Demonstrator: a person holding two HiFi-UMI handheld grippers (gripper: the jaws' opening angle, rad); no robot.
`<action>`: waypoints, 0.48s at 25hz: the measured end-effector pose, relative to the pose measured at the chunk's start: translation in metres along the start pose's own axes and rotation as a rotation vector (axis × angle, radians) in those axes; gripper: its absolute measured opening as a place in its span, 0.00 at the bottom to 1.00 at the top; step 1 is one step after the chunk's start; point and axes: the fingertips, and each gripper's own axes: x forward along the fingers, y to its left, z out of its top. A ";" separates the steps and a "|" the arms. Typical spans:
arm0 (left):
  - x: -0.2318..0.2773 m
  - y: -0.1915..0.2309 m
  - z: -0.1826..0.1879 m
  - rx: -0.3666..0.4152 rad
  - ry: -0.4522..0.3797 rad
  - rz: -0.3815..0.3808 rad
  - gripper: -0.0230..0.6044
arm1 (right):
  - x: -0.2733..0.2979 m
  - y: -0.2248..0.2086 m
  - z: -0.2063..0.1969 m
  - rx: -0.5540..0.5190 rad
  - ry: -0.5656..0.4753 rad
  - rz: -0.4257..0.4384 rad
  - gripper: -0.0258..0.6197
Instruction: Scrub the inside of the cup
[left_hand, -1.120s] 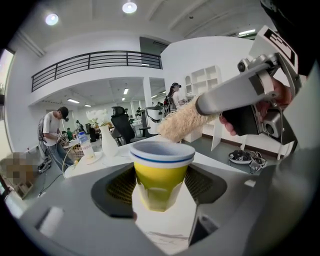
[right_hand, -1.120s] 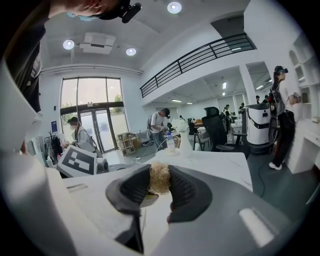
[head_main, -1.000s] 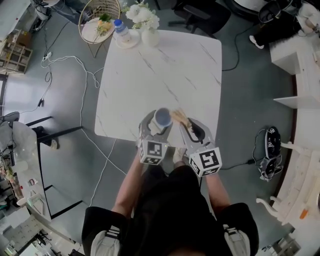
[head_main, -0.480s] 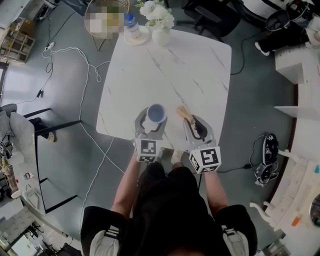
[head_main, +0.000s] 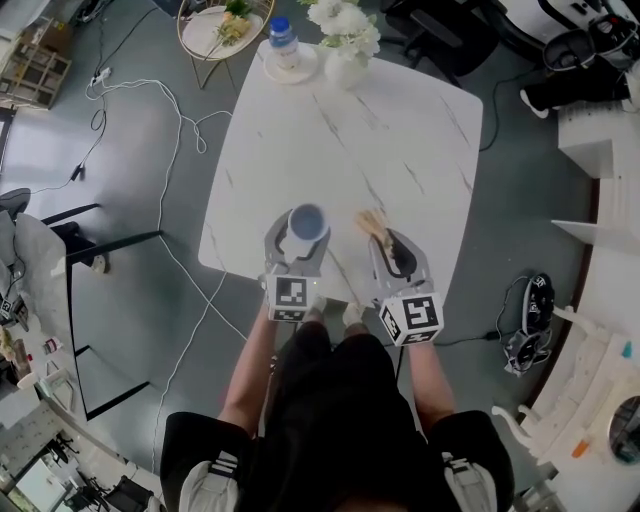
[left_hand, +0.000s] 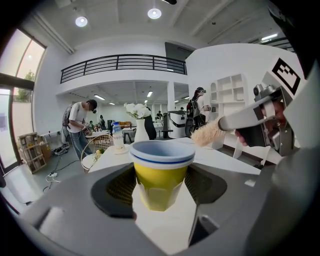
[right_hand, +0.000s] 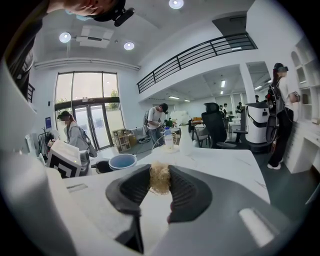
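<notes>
One cup, yellow with a blue rim, is held upright between the jaws of the left gripper, which are closed on its lower wall from both sides. It is found over the near edge of the white table, with its mouth open to above. Whether its bottom rests on the table or hangs just over it cannot be told.

One brush is clamped in the right gripper, whose jaws are pressed together on it so that the pale bristle head stands out in front of them. The long axis of the brush runs along the gripper, away from the person and nearly level.

The coming move is judged to depend on this relation: the cup lies to the left of the brush, near but not touching it, and the bristles are seen at about the height of the rim, beside it and not above the opening. The bristle head must probably be carried to the left over the rim and tipped downward, or the cup tilted toward it. The right hand is the nearer one for this.

At the far edge of the table one bottle and one vase with white flowers are counted, well apart from both grippers.
</notes>
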 end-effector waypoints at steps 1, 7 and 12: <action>0.000 0.004 -0.002 -0.001 0.000 0.003 0.54 | 0.003 0.003 -0.001 0.000 0.005 0.002 0.20; 0.008 0.023 -0.019 -0.016 0.011 0.005 0.54 | 0.022 0.013 -0.010 -0.002 0.040 0.010 0.20; 0.018 0.033 -0.036 -0.031 0.028 -0.003 0.54 | 0.035 0.017 -0.017 -0.004 0.066 0.010 0.20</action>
